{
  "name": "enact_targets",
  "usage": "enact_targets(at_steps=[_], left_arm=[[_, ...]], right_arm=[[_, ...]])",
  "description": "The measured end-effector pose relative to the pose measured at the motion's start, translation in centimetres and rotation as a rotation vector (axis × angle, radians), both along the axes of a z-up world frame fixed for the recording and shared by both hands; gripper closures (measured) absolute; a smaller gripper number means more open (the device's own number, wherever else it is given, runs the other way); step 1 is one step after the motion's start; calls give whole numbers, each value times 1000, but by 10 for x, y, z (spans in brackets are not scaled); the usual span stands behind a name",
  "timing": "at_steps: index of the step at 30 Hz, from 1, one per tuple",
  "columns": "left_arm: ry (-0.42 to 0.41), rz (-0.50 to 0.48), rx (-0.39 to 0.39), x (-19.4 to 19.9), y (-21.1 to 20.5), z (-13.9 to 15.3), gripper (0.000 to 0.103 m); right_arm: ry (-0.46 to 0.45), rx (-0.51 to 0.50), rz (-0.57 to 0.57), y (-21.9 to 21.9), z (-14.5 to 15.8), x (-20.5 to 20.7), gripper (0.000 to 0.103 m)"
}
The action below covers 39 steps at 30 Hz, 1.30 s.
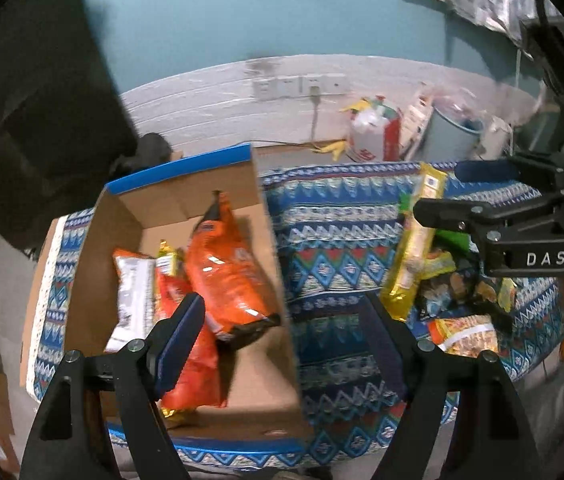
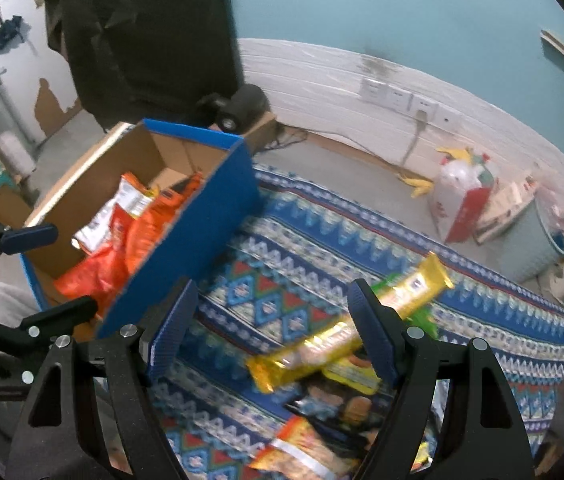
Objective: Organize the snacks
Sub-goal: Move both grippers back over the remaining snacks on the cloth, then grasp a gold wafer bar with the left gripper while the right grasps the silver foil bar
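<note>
A blue cardboard box stands on a patterned cloth and holds orange snack bags and a white-backed bag; the box also shows in the right wrist view. My left gripper is open and empty above the box's right wall. A long yellow biscuit pack lies on a pile of snacks on the cloth. My right gripper is open just above the pile, its right finger over the yellow pack. In the left wrist view the right gripper hovers at the yellow pack.
The patterned cloth covers a low table. Behind it on the floor stand a white and red bag, a light blue bin and wall sockets. A dark garment hangs at the left.
</note>
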<state>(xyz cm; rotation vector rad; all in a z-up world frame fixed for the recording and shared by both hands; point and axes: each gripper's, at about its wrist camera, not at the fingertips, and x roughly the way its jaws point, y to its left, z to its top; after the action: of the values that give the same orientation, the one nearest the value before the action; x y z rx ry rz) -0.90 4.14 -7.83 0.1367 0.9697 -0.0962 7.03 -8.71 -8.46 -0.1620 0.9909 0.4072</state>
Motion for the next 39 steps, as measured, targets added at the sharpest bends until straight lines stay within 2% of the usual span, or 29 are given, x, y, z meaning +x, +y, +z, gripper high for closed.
enact_targets(at_steps=[7,15,22,30,36,39], left_arm=[[4,-71,24,3,-36,-1,22],[43,-129,53,19,-71,-17,22],[54,-178,75,31,-100,-29,22],[82,-211,80,47,-122,-48,22],[113,-228,91,60,-136,-66,22],[137,-229,72,69,-141,-75,22]], right_arm=[[0,9,-45,-36,3,-9,25],[8,10,-76,-81,0,-19,25],[54,-9,-138,-127,-22,-22,25],[136,-42,-193,-173,-61,-14,25],[172,-43,-202,-192,-79,-11,25],[180,-21,-201,-201,-88,-8,25]])
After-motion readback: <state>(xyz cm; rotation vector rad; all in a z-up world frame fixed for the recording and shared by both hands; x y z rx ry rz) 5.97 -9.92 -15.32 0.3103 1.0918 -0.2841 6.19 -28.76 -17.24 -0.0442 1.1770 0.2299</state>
